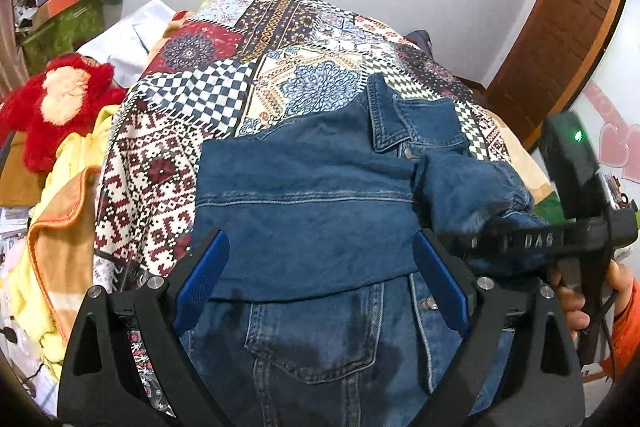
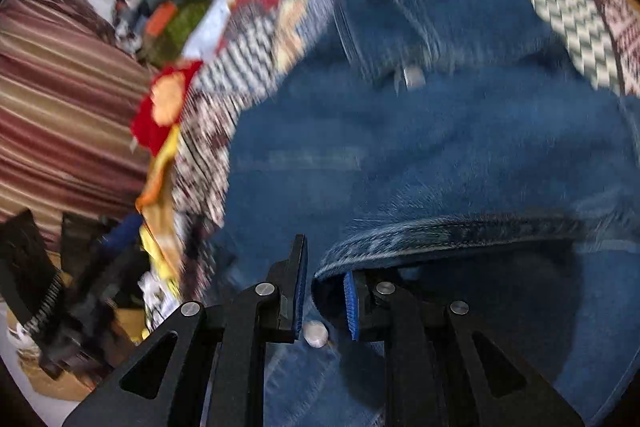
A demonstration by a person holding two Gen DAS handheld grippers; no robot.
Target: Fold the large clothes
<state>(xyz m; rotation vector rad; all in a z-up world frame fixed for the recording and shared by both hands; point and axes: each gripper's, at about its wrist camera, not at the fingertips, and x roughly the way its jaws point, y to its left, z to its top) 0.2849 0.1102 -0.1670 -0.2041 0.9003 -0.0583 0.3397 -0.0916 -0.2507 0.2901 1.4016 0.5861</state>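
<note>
A blue denim jacket lies on a patchwork-patterned bedspread, one side folded across its body. My left gripper is open above the jacket's lower part, its blue pads spread wide and holding nothing. My right gripper reaches in from the right and carries a denim sleeve over the jacket. In the blurred right wrist view the right gripper has its jaws narrowly apart with the frayed sleeve cuff draped at them; the jacket fills the view.
A red plush toy and yellow and orange blankets lie left of the bedspread. A cluttered shelf stands at the back left. A wooden door is at the right. A striped curtain hangs on the left.
</note>
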